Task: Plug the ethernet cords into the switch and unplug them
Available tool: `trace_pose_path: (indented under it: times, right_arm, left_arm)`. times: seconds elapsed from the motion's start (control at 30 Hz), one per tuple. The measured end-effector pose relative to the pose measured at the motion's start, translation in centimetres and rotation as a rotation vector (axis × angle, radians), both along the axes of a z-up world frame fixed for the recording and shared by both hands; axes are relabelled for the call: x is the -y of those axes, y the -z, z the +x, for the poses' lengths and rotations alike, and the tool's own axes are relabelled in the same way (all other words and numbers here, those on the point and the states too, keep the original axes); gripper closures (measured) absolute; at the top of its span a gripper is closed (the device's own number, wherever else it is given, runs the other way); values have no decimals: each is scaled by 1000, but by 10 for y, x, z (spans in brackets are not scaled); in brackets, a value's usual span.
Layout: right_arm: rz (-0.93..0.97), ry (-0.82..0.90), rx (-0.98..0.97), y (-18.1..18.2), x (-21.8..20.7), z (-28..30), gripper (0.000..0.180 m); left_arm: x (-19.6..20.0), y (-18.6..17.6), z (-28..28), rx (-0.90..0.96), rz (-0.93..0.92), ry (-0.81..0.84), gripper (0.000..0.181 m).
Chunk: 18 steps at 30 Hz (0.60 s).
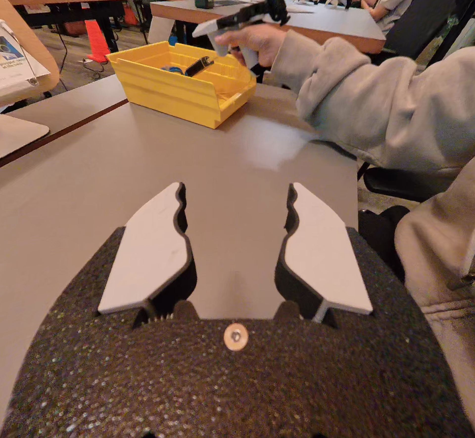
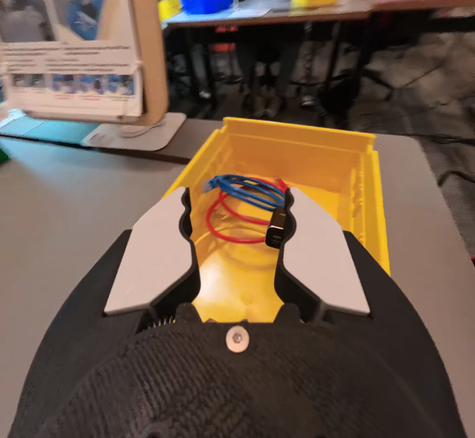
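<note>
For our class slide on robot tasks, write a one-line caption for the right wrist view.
Open right tongs over a yellow plastic bin holding coiled blue and red cords and a small black switch.

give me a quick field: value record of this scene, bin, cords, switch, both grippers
bin: yellow bin on the grey table
cords: blue cord and red cord, coiled inside the bin
switch: small black switch in the bin, propped at a tilt
left gripper: open, empty, over bare table
right gripper: open, above the bin, holding nothing
plugged in: nothing yet
</note>
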State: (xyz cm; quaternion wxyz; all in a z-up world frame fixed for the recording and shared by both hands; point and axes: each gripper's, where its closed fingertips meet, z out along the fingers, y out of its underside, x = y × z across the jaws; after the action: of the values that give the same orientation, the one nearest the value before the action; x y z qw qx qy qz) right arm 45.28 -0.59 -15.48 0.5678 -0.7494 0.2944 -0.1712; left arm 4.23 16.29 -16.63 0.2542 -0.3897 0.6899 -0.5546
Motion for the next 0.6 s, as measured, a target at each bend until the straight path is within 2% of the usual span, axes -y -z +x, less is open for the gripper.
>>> trace_pose_path:
  times: [0.07, 0.13, 0.23, 0.37, 0.6]
  right_arm:
    - [15, -124, -54, -20, 2, -18, 97]
    - [48, -189, -67, -45, 14, -35, 101]
    - [17, -42, 10, -64, 57, -45, 100]
    - [12, 35, 102, -55, 90, -83, 97]
    - [39, 97, 156, -26, 111, -128, 93]
  left_arm:
    - [0, 3, -2, -11, 30, -8, 105]
    - [1, 1, -1, -3, 35, -20, 106]
    - [0, -10, 16, 38, 18, -89, 110]
    - [13, -21, 60, -2, -35, -174, 113]
    - [92, -44, 170, -158, -74, -57, 116]
